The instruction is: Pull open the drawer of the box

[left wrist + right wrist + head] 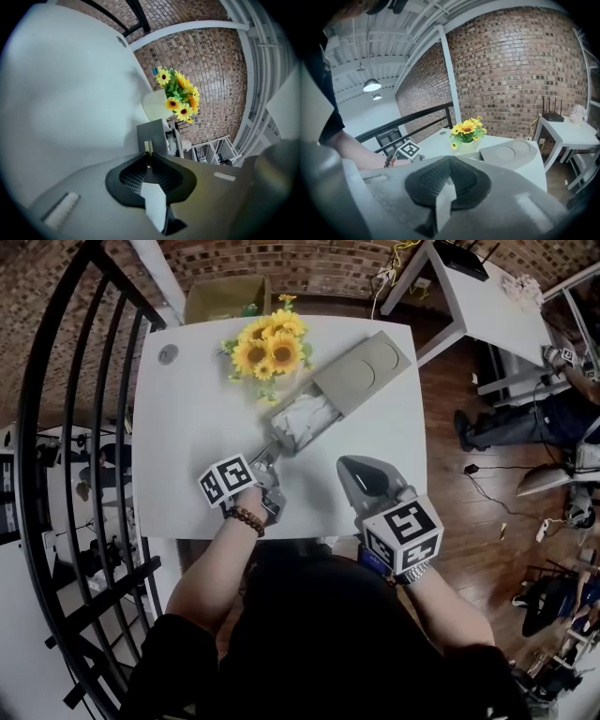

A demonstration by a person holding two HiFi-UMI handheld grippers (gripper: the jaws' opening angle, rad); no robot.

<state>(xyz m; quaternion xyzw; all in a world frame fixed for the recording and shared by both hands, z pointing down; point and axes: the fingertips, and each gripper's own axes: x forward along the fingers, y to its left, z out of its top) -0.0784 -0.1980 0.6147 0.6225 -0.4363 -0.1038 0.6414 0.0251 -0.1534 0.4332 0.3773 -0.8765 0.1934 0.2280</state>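
A grey box [367,369] with two round recesses in its lid lies slantwise on the white table [187,427]. Its drawer [302,420] stands pulled out toward me, with white crumpled stuff inside. My left gripper [266,456] is at the drawer's front end. In the left gripper view the left gripper [148,160] is shut on a thin pull tab [148,147] that sticks out of the drawer front [154,133]. My right gripper [350,466] hovers over the table right of the drawer, apart from it. It [449,177] is shut on nothing, and the box [511,152] lies ahead of it.
A pot of sunflowers [270,348] stands against the box's left side. A round grommet [168,354] sits in the table's far left corner. A black railing [56,427] runs along the left, a cardboard box [225,296] lies behind the table, and a white desk [487,296] stands at the far right.
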